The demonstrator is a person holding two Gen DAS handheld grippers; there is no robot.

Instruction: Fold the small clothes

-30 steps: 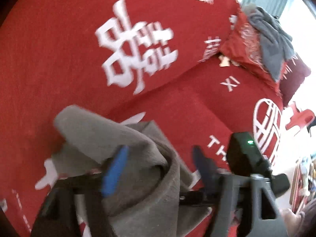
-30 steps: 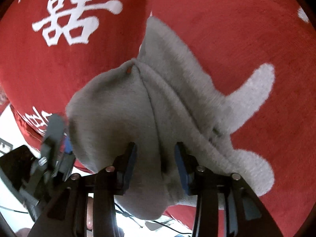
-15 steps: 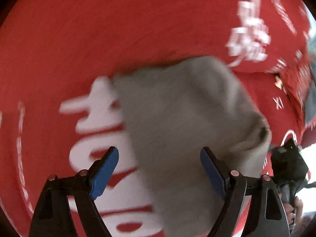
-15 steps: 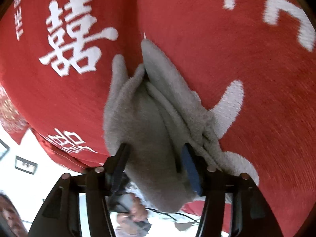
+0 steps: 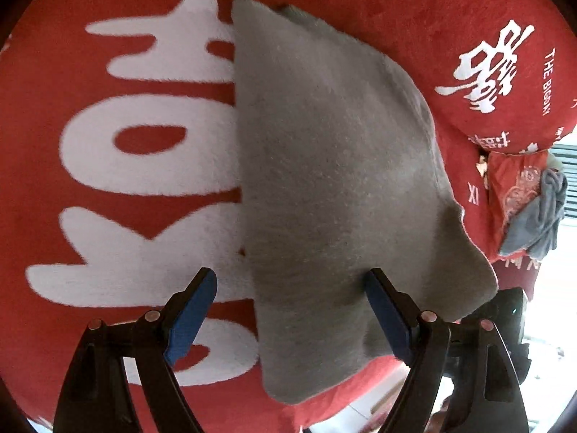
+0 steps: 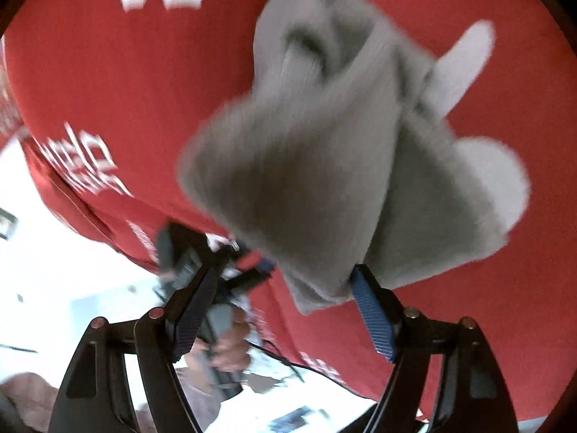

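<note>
Grey garment (image 5: 335, 187): plain mid-grey, fuzzy nap, no print. Red cover (image 5: 414, 7) beneath it: bright red with large white characters and lettering. Second grey cloth (image 5: 541, 213) beyond garment: bluish-grey. Claw pads (image 5: 191, 315): blue, ribbed; frames black.

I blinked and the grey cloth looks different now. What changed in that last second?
The right gripper is opening its fingers, letting go of the grey cloth, which it pinched before. The left gripper, open throughout, swung down over the cloth, now spread flat. The red blanket stayed put.
</note>
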